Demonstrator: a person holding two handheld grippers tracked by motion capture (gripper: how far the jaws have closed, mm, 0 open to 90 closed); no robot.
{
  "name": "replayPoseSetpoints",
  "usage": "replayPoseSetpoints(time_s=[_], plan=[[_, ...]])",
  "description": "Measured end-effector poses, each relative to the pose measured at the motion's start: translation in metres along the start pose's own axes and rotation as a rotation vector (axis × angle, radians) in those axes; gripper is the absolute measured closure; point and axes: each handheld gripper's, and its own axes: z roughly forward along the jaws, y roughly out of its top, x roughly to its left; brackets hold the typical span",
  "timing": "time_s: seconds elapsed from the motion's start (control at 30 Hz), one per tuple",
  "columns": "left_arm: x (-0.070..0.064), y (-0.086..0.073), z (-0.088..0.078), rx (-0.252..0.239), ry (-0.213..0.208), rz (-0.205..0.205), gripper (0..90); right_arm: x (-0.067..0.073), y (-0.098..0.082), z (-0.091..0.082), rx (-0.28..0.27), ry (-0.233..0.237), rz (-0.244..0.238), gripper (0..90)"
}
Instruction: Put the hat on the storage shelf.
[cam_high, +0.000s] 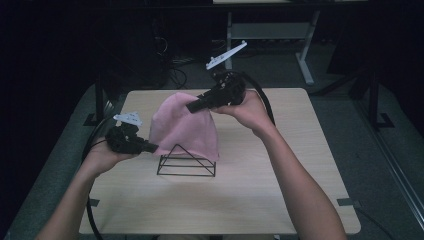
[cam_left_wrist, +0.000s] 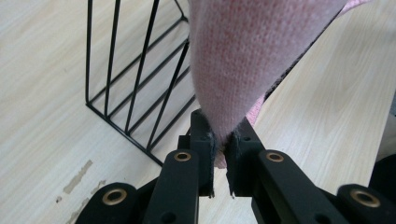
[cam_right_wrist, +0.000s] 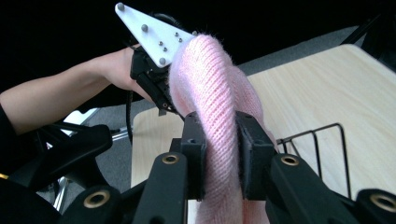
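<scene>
High view: pink cloth held up over the black wire rack, draped down its far side, lower hem hanging at the rack's top edge. Rack standing mid-table on the wooden table. Left gripper at the cloth's lower left corner, just left of the rack. Right gripper higher up, clamped on the cloth's top edge, angled down from the right. Cloth stretched between the two.

Left gripper view: jaws nearly together, pinching a thin corner of the pink cloth between the pads. Cloth fanning upward and out from the pinch. Wire rack just to the left, bars standing on the table, not touching the jaws.

Right gripper view: jaws clamped on a thick rolled fold of the cloth, pads pressing both sides. Left gripper farther off at the cloth's other end, white plate on top. Part of the rack visible lower right, on the table.
</scene>
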Motion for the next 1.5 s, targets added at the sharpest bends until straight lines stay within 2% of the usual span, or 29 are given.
replayPoseSetpoints(time_s=[0.17, 0.2, 0.3, 0.4, 0.57, 0.7, 0.73, 0.87, 1.0, 1.13, 1.4, 1.5], plan=[[0.000, -0.006, 0.007, 0.019, 0.002, 0.003, 82.8, -0.001, -0.006, 0.007, 0.020, 0.009, 0.006, 72.7], [0.001, -0.007, 0.009, 0.035, 0.007, 0.010, 82.8, -0.002, -0.008, 0.009, 0.024, 0.010, -0.001, 72.6], [0.000, -0.010, 0.013, 0.045, 0.007, 0.004, 82.8, -0.003, -0.011, 0.013, 0.037, 0.015, 0.015, 72.1], [0.001, -0.014, 0.020, 0.071, 0.011, 0.010, 82.6, -0.005, -0.014, 0.017, 0.045, 0.024, 0.006, 71.8], [0.003, -0.021, 0.027, 0.092, 0.010, 0.000, 82.6, -0.006, -0.019, 0.022, 0.060, 0.034, 0.021, 71.9], [0.005, -0.026, 0.036, 0.122, 0.013, -0.001, 82.6, -0.007, -0.026, 0.029, 0.090, 0.029, 0.030, 76.0], [0.006, -0.027, 0.038, 0.128, 0.011, -0.002, 82.5, -0.008, -0.028, 0.031, 0.096, 0.022, 0.013, 76.7], [0.007, -0.031, 0.044, 0.145, 0.016, 0.000, 82.3, -0.009, -0.033, 0.038, 0.117, 0.018, 0.015, 78.8], [0.009, -0.035, 0.052, 0.169, 0.008, 0.000, 81.6, -0.010, -0.040, 0.045, 0.128, 0.031, 0.013, 79.6], [0.010, -0.038, 0.056, 0.170, 0.005, -0.016, 81.4, -0.010, -0.045, 0.050, 0.139, 0.045, 0.021, 79.6], [0.012, -0.042, 0.065, 0.224, 0.034, 0.004, 81.4, -0.011, -0.058, 0.062, 0.167, 0.070, 0.043, 79.6], [0.012, -0.042, 0.065, 0.229, 0.024, 0.013, 73.5, -0.011, -0.060, 0.063, 0.172, 0.070, 0.055, 79.5]])
